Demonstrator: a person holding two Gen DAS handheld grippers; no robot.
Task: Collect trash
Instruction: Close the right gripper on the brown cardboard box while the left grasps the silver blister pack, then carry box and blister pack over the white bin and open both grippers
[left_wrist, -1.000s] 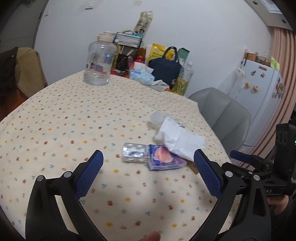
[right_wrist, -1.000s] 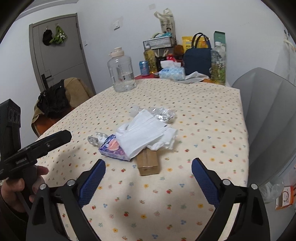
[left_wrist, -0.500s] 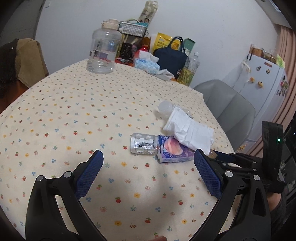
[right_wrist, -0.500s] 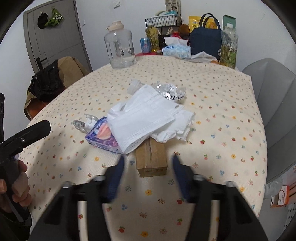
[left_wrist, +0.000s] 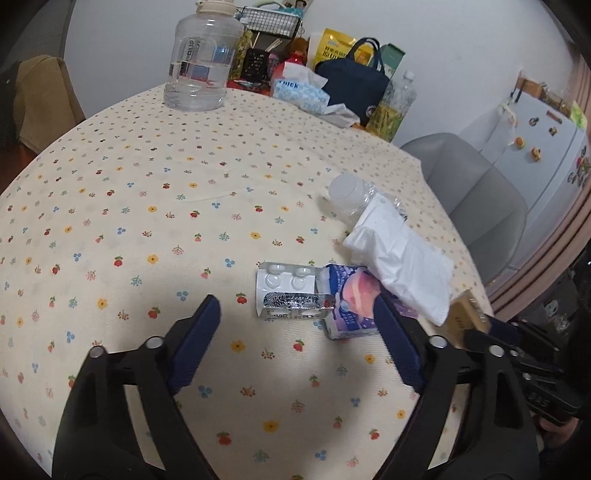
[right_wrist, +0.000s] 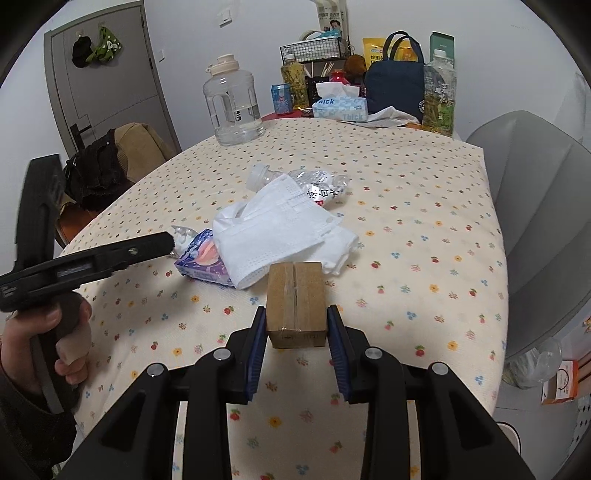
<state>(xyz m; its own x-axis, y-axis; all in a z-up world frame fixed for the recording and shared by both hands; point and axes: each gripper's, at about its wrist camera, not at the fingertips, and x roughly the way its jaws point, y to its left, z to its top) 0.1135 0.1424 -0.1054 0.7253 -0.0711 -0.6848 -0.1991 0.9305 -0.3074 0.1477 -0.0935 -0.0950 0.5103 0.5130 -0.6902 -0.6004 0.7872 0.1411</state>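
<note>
Two claws are working the trash pile at once: the right claw (right_wrist: 296, 325), wide open a sec ago, has clamped its blue pads onto both sides of the small brown taped cardboard box (right_wrist: 296, 302), which sits on the flower-print tabletop (right_wrist: 406, 229) just in front of the white face mask (right_wrist: 275, 225). The left claw (left_wrist: 295, 325) has dropped in toward the clear foil-backed blister pack (left_wrist: 290, 291) & purple snack wrapper (left_wrist: 351, 299), and its jaws are closing w/ both pieces between them, pads not touching yet. So the box looks ready to lift; the mask & crushed clear plastic bottle (right_wrist: 314, 184) are untouched.
</note>
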